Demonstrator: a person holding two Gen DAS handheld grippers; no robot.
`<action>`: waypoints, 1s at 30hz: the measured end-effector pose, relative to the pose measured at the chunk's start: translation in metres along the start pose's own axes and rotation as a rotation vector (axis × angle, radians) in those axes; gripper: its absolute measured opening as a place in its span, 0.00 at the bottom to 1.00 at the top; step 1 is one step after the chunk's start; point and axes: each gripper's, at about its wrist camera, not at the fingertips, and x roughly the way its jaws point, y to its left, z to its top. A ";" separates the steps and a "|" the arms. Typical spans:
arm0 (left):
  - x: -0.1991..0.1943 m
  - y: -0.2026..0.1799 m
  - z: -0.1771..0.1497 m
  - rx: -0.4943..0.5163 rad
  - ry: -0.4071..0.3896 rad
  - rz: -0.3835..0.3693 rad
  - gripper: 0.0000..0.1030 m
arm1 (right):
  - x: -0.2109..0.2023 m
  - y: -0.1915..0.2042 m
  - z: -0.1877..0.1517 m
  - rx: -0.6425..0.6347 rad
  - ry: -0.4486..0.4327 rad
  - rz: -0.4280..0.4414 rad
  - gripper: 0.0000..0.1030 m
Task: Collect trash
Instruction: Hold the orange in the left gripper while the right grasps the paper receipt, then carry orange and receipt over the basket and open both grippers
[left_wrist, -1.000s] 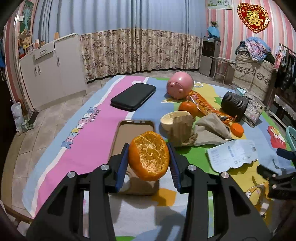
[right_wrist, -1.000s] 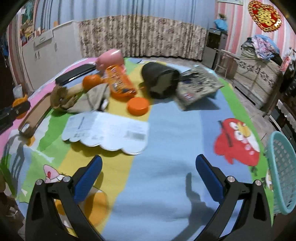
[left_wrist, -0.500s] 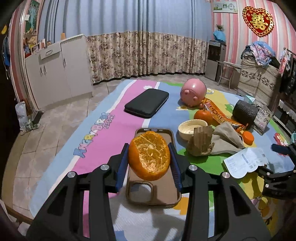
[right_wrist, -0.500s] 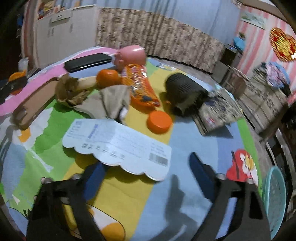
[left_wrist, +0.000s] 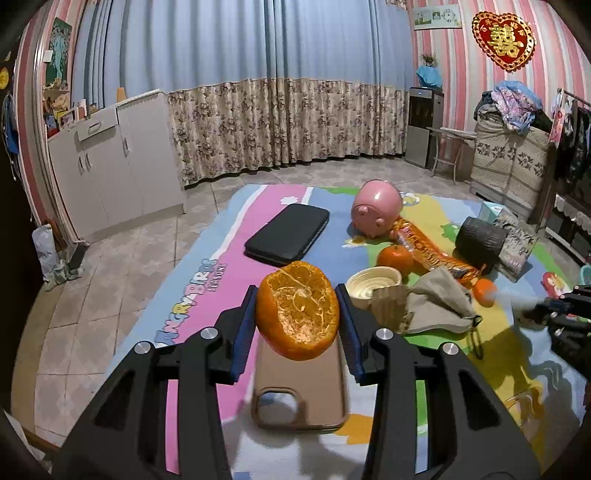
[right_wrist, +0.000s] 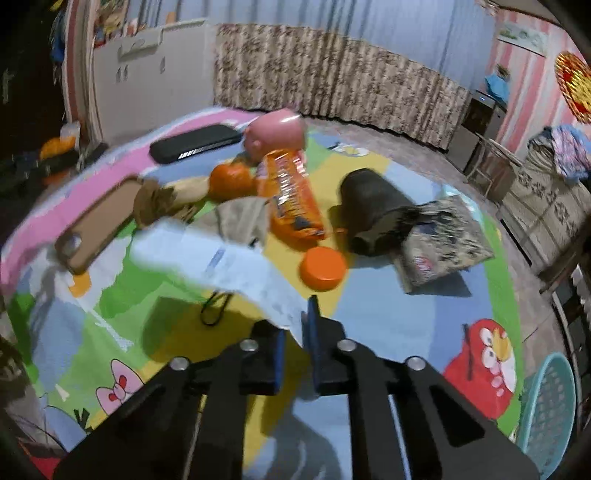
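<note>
Foam, glossy and cartoon-printed, makes up the play mat (right_wrist: 388, 332) that covers the tiled floor, striped in pink, blue, green and yellow. On it lie a flat black rectangular case (left_wrist: 287, 234), a rounded pink plastic piggy bank (left_wrist: 376, 213), a dark ribbed cylinder (right_wrist: 373, 212) tipped on its side, a shiny orange snack wrapper (right_wrist: 291, 195), a tan phone case (left_wrist: 301, 387) with a camera cut-out, a limp beige cloth pouch (left_wrist: 436, 306), a whole mandarin (left_wrist: 395, 258), a small cream bowl (left_wrist: 373, 286) and a round orange lid (right_wrist: 323, 267). A teal lattice basket (right_wrist: 550, 413) stands at the mat's right edge.

Held off the mat, the left gripper (left_wrist: 297, 325) is partly closed, its blue pads pressing both sides of a hollow mandarin peel (left_wrist: 297, 314), pithy inside facing the camera, above the phone case.

The right gripper (right_wrist: 295, 332) has just been closing and is now clamped tight on one corner of a white paper receipt (right_wrist: 221, 258), thin and scallop-edged. The sheet hangs lifted and blurred over the yellow and green stripes, in front of the pouch.
</note>
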 end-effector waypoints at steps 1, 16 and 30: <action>0.000 -0.003 0.001 -0.001 0.002 -0.005 0.39 | -0.005 -0.008 -0.002 0.018 -0.007 0.004 0.05; -0.004 -0.069 0.011 0.011 0.016 -0.110 0.38 | -0.047 -0.111 -0.040 0.265 -0.089 0.027 0.01; -0.018 -0.149 0.031 0.092 -0.033 -0.193 0.38 | -0.101 -0.194 -0.072 0.439 -0.204 -0.093 0.01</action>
